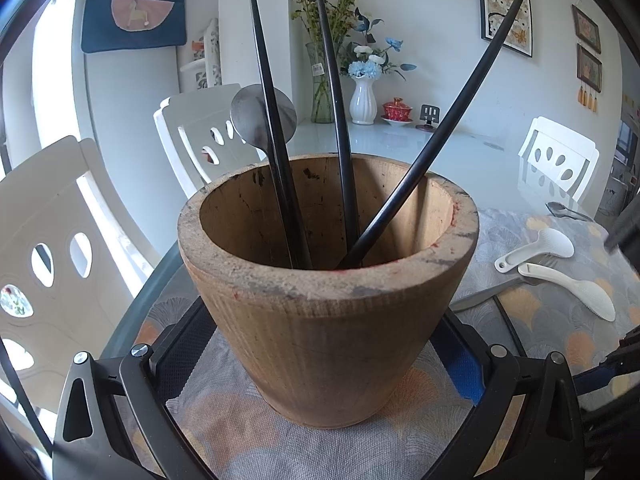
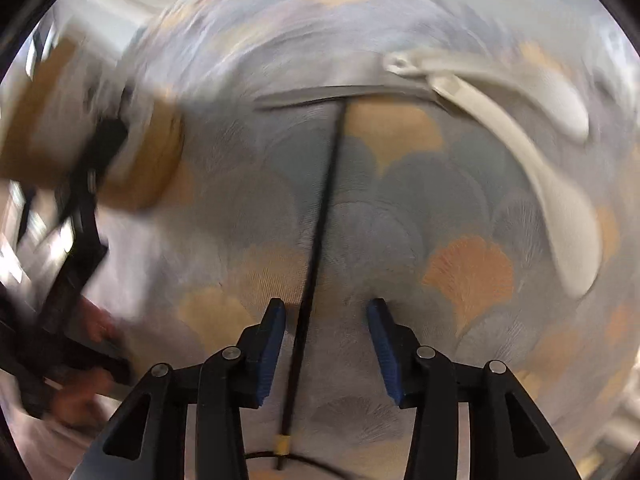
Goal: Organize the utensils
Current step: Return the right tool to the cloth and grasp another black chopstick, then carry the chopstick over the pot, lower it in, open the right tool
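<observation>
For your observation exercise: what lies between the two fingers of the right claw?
In the right wrist view, a thin black chopstick lies on the patterned cloth, running lengthwise through the gap of the open right claw, nearer its left finger; neither finger visibly touches it.

This is looking like a home dining room. White cut-out chairs [image 1: 200,136] are standing round a glass-topped table [image 1: 400,140]. At the table's far edge a white vase [image 1: 363,100] of blue flowers and a tall glass vase [image 1: 321,84] are sitting beside a red lidded teacup [image 1: 397,110]. Framed pictures [image 1: 505,4] are hanging on the pale wall, and a fan-patterned cloth [image 1: 540,308] is covering the near end of the table.
</observation>
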Motion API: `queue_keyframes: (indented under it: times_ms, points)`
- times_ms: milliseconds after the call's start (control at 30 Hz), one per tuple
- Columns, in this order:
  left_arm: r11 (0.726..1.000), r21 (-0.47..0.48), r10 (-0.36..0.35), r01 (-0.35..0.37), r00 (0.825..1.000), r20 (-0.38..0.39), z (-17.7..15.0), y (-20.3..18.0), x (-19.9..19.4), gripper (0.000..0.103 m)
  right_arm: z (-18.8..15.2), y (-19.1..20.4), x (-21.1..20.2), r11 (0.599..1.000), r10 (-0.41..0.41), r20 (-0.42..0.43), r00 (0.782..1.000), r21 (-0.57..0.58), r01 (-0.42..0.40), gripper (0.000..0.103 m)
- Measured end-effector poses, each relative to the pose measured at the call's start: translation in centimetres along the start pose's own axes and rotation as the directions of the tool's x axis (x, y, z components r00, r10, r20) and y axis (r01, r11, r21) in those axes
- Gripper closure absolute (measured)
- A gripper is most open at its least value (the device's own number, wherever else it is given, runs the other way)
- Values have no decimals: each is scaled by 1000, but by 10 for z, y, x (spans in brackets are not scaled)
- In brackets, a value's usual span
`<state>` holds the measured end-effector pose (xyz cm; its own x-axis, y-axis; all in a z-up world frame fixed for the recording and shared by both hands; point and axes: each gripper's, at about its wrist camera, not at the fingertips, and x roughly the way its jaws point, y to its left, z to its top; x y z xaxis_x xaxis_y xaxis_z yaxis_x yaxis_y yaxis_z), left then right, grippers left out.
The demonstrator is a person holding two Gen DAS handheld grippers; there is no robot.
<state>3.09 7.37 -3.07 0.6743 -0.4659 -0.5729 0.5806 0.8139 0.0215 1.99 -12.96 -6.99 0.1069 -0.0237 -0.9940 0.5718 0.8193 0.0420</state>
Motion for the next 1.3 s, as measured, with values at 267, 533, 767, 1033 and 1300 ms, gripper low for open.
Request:
queue_keyframes:
  times_ms: [267, 533, 767, 1033, 1300]
  points:
    - [1000, 3, 5, -5, 1000, 3, 0, -2, 1, 1, -6, -39, -6, 959, 202, 80, 976, 186, -214, 97]
    - [1000, 4, 6, -6, 1000, 4, 0, -2, 1, 1, -29, -59, -12, 824, 457, 183, 870, 281, -492, 98]
    - [1000, 3, 5, -5, 1000, 7, 1, -1, 0, 1, -26, -35, -40, 853, 467, 254, 847, 123, -507, 98]
    - [1000, 5, 6, -6, 1000, 7, 0, -2, 0, 1, -4, -6, -68, 843, 503, 358, 786, -4, -538, 98]
    - [1000, 4, 5, -5, 1000, 7, 1, -1, 0, 1, 3, -2, -104, 868, 465, 431, 774, -50, -494, 98]
